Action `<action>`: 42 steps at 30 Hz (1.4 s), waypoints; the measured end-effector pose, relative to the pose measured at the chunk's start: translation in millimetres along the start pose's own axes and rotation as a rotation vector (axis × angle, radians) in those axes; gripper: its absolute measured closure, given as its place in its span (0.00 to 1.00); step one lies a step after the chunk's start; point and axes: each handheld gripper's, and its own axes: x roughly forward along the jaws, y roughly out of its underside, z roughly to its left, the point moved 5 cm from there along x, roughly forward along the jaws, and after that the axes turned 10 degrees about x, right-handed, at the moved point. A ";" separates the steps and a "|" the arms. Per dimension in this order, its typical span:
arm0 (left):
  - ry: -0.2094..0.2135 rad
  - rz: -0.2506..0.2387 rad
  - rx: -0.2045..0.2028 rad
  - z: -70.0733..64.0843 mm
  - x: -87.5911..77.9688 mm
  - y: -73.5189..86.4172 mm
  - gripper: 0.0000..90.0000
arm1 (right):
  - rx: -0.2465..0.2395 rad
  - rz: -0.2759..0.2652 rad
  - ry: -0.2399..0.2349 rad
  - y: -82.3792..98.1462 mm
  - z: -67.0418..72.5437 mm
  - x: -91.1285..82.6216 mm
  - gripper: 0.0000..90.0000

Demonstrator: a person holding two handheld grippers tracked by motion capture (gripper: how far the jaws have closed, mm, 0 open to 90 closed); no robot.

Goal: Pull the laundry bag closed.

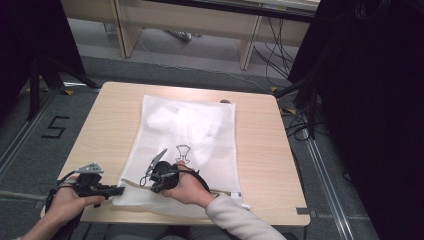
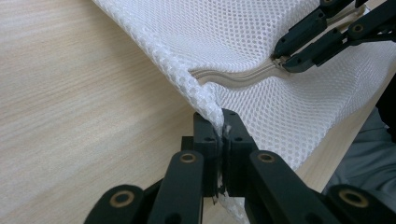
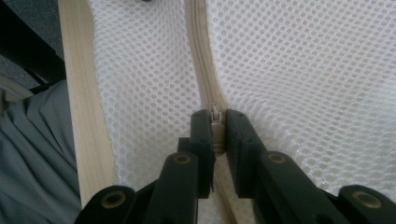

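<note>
Zipper pull may be slipping from your right gripper if the left gripper, pinching the mesh bag corner at 9 o'clock, is slackening.

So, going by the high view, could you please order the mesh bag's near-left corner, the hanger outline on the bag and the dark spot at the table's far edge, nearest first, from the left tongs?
1. Near-left corner: at the left tongs.
2. Hanger outline: mid-bag.
3. Dark spot: far edge, beyond the bag.

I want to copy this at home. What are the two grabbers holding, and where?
The left gripper pinches the mesh bag at its corner edge. The right gripper pinches the zipper pull.
</note>
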 end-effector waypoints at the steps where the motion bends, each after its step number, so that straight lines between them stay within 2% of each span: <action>1: -0.004 0.002 0.002 0.2 0.0 0.1 0.96 | -0.001 -0.004 -0.001 0.0 -0.5 -0.2 0.91; 4: -0.005 0.001 0.002 0.4 0.0 0.1 0.96 | 0.009 -0.007 -0.005 1.2 -1.2 -1.3 0.91; 6: -0.006 0.002 0.002 0.5 0.0 0.1 0.95 | -0.011 -0.002 -0.003 1.8 -2.4 -2.4 0.91; 8: -0.004 0.002 0.002 0.5 0.1 0.1 0.96 | 0.005 -0.007 0.000 2.2 -1.8 -2.4 0.91; 12: -0.005 0.002 0.001 0.6 -0.1 0.2 0.96 | -0.002 -0.003 0.001 2.3 -2.0 -3.5 0.91; 13: -0.009 -0.015 -0.003 0.3 0.8 -0.1 0.96 | -0.005 -0.004 0.001 2.4 -2.2 -3.9 0.91; 15: -0.004 0.003 0.002 0.5 0.1 0.3 0.96 | 0.001 -0.003 0.004 2.9 -2.2 -4.7 0.91; 17: -0.004 0.003 0.001 0.4 0.0 0.2 0.95 | 0.005 -0.002 0.005 3.5 -2.1 -5.0 0.91; 18: -0.005 0.003 0.001 0.6 -0.1 0.3 0.95 | -0.009 0.000 0.000 3.9 -3.0 -5.2 0.91; 19: -0.004 0.003 0.001 0.6 0.0 0.4 0.96 | 0.011 -0.006 -0.003 4.9 -2.8 -5.5 0.91; 20: -0.005 0.004 0.002 0.6 0.0 0.4 0.95 | 0.000 -0.001 0.004 5.2 -4.1 -6.5 0.91; 25: -0.006 0.003 0.000 0.6 0.0 0.3 0.95 | 0.006 -0.005 0.007 7.2 -5.9 -8.5 0.91; 33: -0.004 0.003 -0.001 0.6 0.1 0.4 0.95 | -0.005 -0.002 -0.008 8.7 -6.5 -10.8 0.91; 34: 0.001 0.007 0.000 0.5 0.4 0.8 0.95 | 0.031 0.015 0.021 10.1 -5.7 -12.3 0.91; 38: -0.002 0.004 0.002 0.2 0.3 0.5 0.95 | 0.028 0.013 0.019 10.5 -5.9 -12.4 0.91; 42: -0.003 0.003 0.001 0.2 0.3 0.3 0.95 | 0.004 -0.002 0.013 9.3 -6.8 -12.2 0.91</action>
